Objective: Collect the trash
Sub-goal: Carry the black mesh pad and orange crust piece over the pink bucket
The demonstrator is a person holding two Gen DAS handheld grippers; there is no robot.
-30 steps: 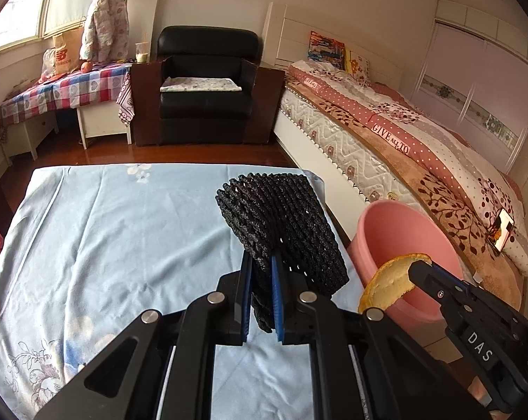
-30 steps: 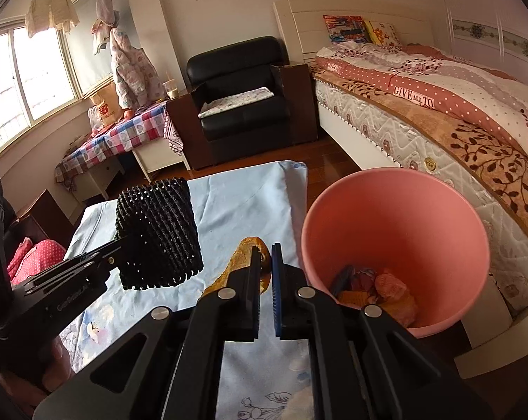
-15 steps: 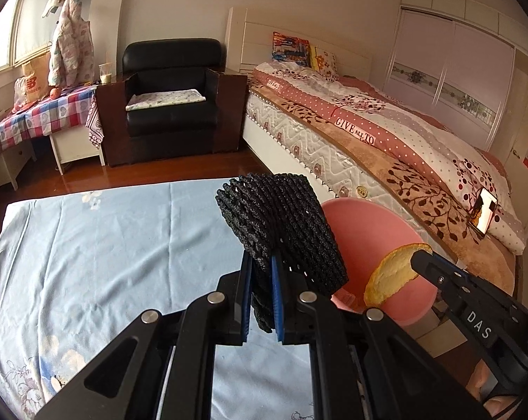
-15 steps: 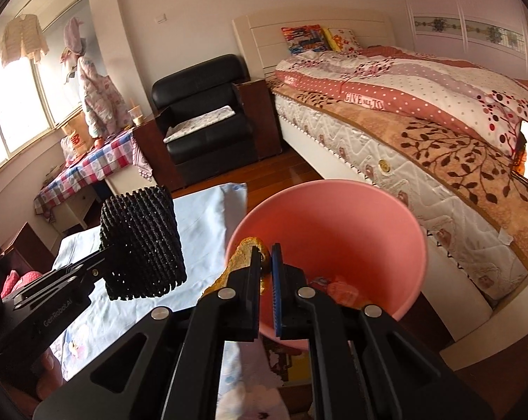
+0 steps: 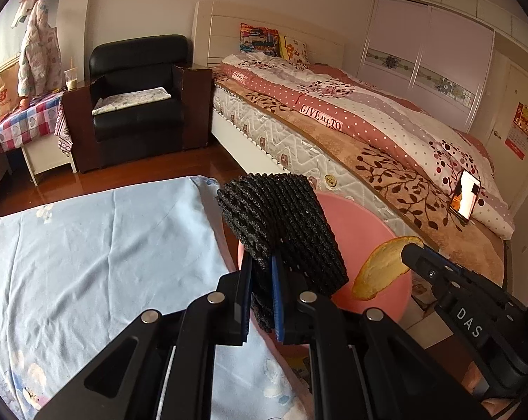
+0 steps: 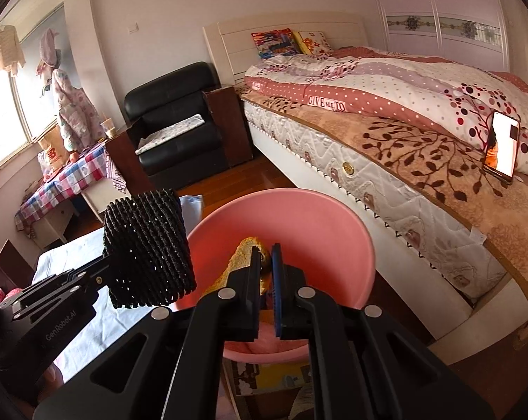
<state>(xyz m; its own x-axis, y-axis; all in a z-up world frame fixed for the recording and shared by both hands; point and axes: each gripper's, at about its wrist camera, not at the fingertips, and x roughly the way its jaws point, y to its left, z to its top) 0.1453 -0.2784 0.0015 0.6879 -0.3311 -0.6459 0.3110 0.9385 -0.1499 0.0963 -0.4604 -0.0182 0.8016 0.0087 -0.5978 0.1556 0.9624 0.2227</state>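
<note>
Both grippers have swung off the blue-clothed table toward the pink bin [image 6: 333, 220]. The left gripper [image 5: 262, 276] pinches the black foam net [image 5: 281, 224] above the bin's near rim; the right gripper [image 6: 266, 259] clamps what looks like a yellow peel [image 6: 241, 259] over the bin's mouth.

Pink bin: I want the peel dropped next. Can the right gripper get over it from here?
Probably yes: the right gripper, shut on the peel, already hangs above the open pink bin, nothing between.
</note>
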